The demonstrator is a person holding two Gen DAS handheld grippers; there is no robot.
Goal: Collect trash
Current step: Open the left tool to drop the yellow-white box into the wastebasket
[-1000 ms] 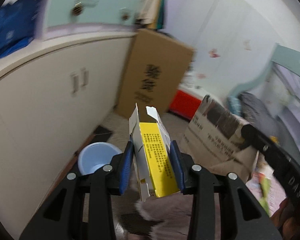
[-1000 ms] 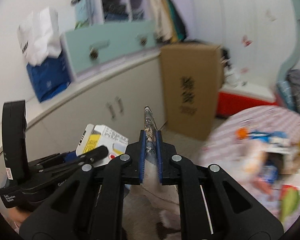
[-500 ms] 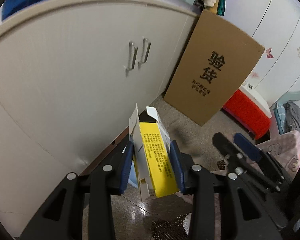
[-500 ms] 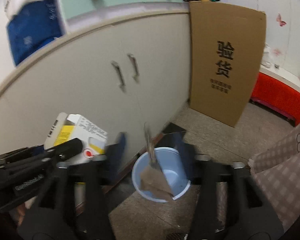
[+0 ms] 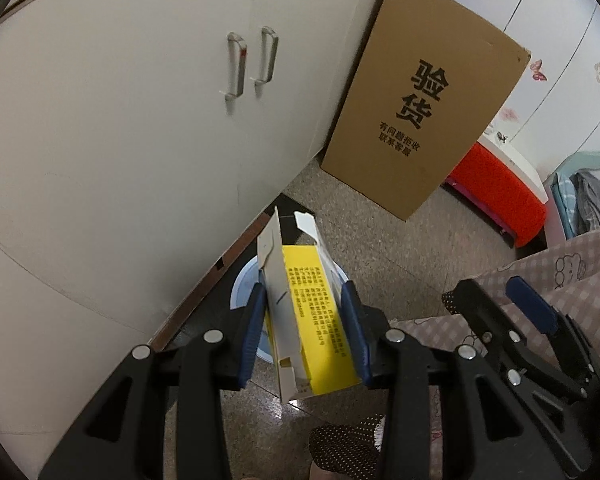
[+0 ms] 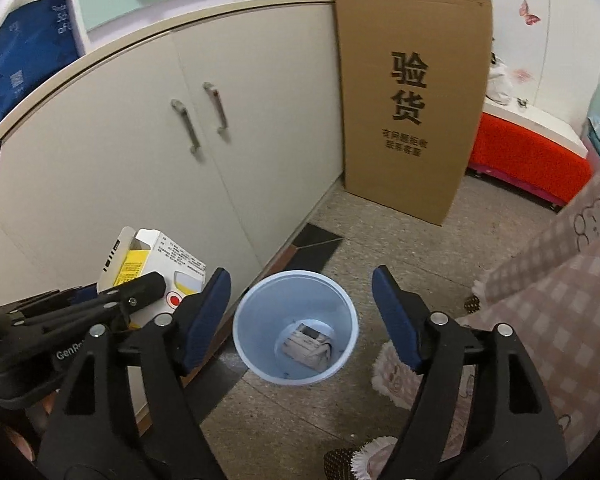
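Note:
My left gripper point(image 5: 305, 302) is shut on a white and yellow carton point(image 5: 300, 312) with its top flaps open, held above the floor beside the cabinet. The same carton point(image 6: 156, 268) shows at the left of the right wrist view, just left of the bin. A pale blue waste bin point(image 6: 260, 356) stands on the floor under my right gripper point(image 6: 300, 292), whose jaws are opening with nothing between them. Crumpled printed paper point(image 6: 310, 344) lies at the bottom of the bin. In the left wrist view the bin point(image 5: 242, 284) is mostly hidden behind the carton.
A cream cabinet point(image 6: 160, 152) with two door handles runs along the left. A tall brown cardboard box point(image 6: 412, 92) leans against its end. A red and white stool point(image 6: 528, 156) stands behind. A pink checked cloth point(image 6: 560, 280) hangs at the right, slippers point(image 5: 348, 444) below.
My right gripper opened and the folded paper it held dropped into the blue bin. Both grippers came down toward the floor and the bin. The carton stays clamped in the left gripper.

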